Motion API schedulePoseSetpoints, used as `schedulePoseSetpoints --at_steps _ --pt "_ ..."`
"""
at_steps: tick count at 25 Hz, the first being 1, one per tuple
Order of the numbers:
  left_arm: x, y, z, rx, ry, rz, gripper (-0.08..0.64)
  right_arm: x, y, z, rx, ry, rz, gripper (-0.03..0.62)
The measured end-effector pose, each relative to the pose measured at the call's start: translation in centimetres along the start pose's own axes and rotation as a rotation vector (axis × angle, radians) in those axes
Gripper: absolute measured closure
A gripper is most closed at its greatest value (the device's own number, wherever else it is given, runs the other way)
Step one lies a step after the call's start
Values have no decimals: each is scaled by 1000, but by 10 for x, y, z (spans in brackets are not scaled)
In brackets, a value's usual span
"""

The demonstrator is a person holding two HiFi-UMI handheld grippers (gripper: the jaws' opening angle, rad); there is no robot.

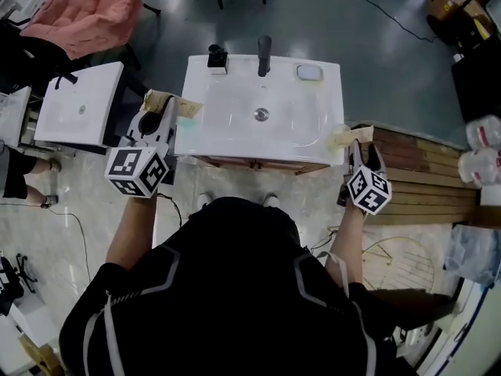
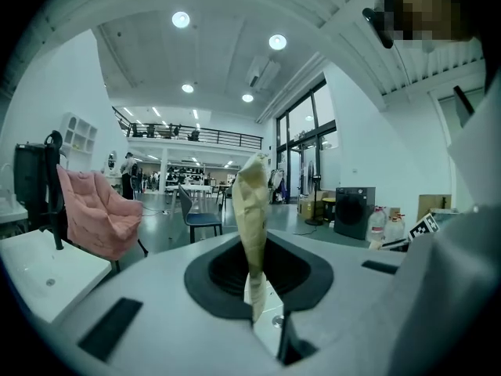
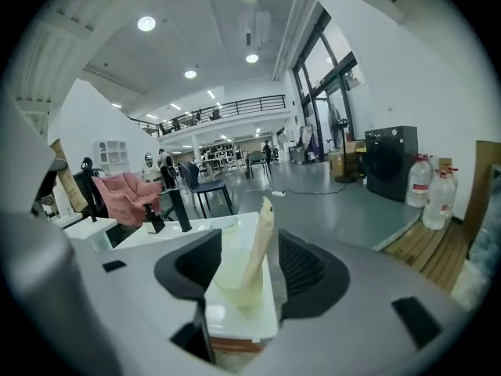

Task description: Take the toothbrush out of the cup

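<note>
A person [image 1: 227, 288] in a dark top is standing at a white ceramic washbasin tabletop [image 1: 227, 124], holding the left tongs [image 1: 174, 103] at its left edge and the right tongs [image 1: 350, 136] at its right corner. The left tongs are sitting closed with nothing between their tan-taped tips. The right tongs are gaping wide, equally empty. The task is looking barely begun. The small dark cup [image 1: 217, 58] is standing untouched at the back left of the tabletop, just beside the black tap [image 1: 264, 55] and well apart from both tongs. The toothbrush is too small to make out and is presumably inside the cup, so the reach, grip and lift are all remaining. A grey polished floor [image 1: 376, 45], a pink padded chair [image 1: 86, 10], a second white basin [image 1: 82, 104] and wooden planks [image 1: 423, 182] are surrounding them in a bright, high-ceilinged hall.
</note>
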State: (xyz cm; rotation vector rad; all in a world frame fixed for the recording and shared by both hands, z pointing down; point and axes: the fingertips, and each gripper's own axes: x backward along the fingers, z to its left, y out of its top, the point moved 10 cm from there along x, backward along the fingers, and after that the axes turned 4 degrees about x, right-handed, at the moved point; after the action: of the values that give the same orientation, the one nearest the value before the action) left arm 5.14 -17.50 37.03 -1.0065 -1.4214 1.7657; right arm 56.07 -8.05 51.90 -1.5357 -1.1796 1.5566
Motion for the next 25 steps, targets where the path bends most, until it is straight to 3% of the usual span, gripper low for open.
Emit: schedulePoseSetpoints --at_steps 9,14,18,25 --pt "6 -6 -20 -11 89 3 531 -48 -29 -18 -3 46 43 370" --pt "16 -12 -26 -6 136 4 530 -63 -28 -16 1 82 32 439" --pt "21 -16 -27 2 161 8 531 -67 -27 -15 6 87 16 532" --pt "25 -19 -24 12 176 7 530 -69 -21 -10 21 96 18 560"
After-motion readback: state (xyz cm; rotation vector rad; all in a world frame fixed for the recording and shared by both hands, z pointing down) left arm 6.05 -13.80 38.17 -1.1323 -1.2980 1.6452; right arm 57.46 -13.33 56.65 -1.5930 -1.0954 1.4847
